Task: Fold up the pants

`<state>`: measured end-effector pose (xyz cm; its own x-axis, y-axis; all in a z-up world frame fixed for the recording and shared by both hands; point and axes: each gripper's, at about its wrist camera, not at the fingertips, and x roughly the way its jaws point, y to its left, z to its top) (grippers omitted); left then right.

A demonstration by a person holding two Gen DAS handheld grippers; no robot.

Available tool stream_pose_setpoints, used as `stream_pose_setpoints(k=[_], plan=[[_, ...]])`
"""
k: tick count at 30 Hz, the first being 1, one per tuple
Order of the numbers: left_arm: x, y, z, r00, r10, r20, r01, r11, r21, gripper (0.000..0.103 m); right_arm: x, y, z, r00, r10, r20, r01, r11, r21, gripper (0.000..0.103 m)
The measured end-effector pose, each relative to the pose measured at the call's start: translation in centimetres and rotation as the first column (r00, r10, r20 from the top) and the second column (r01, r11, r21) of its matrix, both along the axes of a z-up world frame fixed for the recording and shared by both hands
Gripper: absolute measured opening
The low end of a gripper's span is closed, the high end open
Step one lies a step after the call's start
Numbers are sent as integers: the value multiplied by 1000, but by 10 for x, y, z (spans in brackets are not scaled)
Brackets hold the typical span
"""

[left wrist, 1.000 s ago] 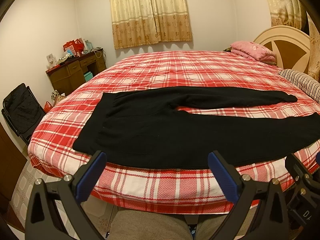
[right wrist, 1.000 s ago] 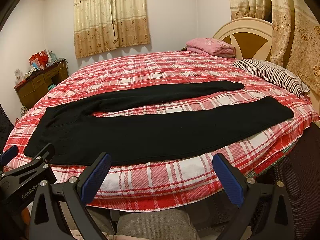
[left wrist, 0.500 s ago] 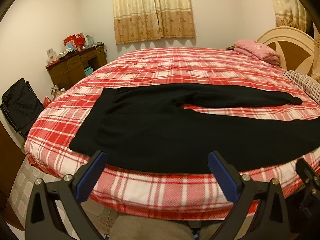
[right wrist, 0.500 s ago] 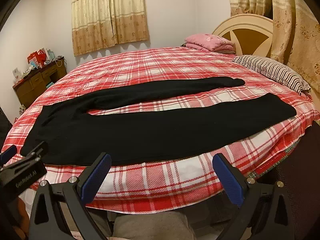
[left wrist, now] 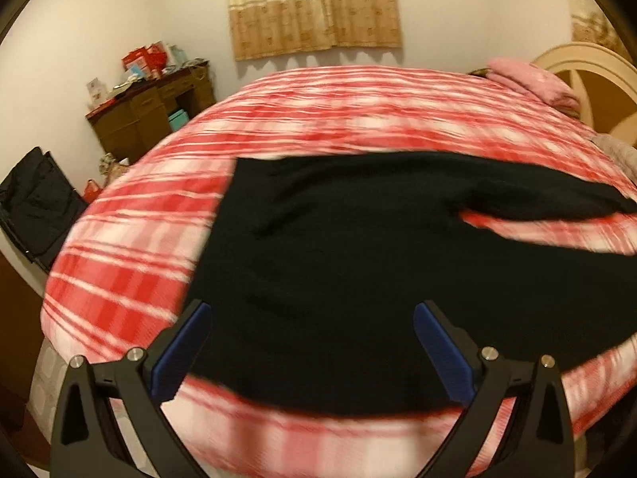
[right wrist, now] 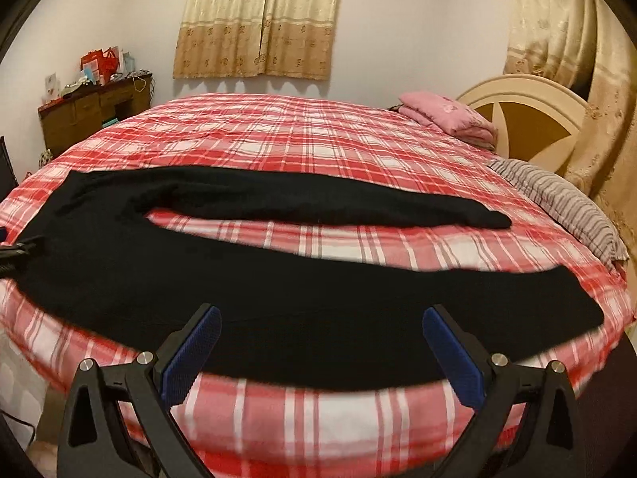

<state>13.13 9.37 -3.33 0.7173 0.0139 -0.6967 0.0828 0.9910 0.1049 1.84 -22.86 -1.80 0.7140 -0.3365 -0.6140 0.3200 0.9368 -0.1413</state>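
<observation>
We hold both tools over the near edge of the round bed [right wrist: 318, 147], its red and white checked cover spread out ahead of us. The black pants [right wrist: 278, 302] lie flat on that cover, unfolded, running crosswise in front of both sets of fingers.

Our left gripper [left wrist: 312, 348] has its blue-padded fingers [left wrist: 181, 352] spread wide with nothing between them; the waist end of the pants [left wrist: 338, 263] lies just ahead of and between the tips. This view is smeared with motion blur, so we cannot tell whether the tips touch the cloth.

Our right gripper [right wrist: 322, 352] is likewise wide open and empty. The nearer leg lies straight ahead of its fingers, its hem off to the right of them; the farther leg lies beyond, apart from the first with a strip of checked cover between. The two legs meet at the waist, far to the left of this gripper.

Beyond the pants to the right, a striped pillow [right wrist: 557, 199] and a folded pink blanket [right wrist: 446, 117] sit by the headboard [right wrist: 525, 111].
</observation>
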Motion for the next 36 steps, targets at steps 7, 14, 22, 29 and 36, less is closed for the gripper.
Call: stream_pose_setpoints(k=[7,14,22,29,36], plan=[[99,48,11,998,25,-58,-28,999,-43,91,68,-15,-1,998,57,-21,-52,978,201,102],[185,67,-17,975,68,-213,-98,986,-132,65,106,-10,1,993,115,-14,-111,978,179,101],[213,55,-39,959,6,-282,-36,994,-101,62,199,-37,12,961,259,-94,-255,965,53,100],[219,51,-40,955,-11,-297,-16,996,-90,65,303,-46,-33,856,400,-327,-417,909,20,85],[223,47,-40,963,-39,-266,12,995,-102,55,332,-54,-56,771,499,-396,-475,865,163,78]])
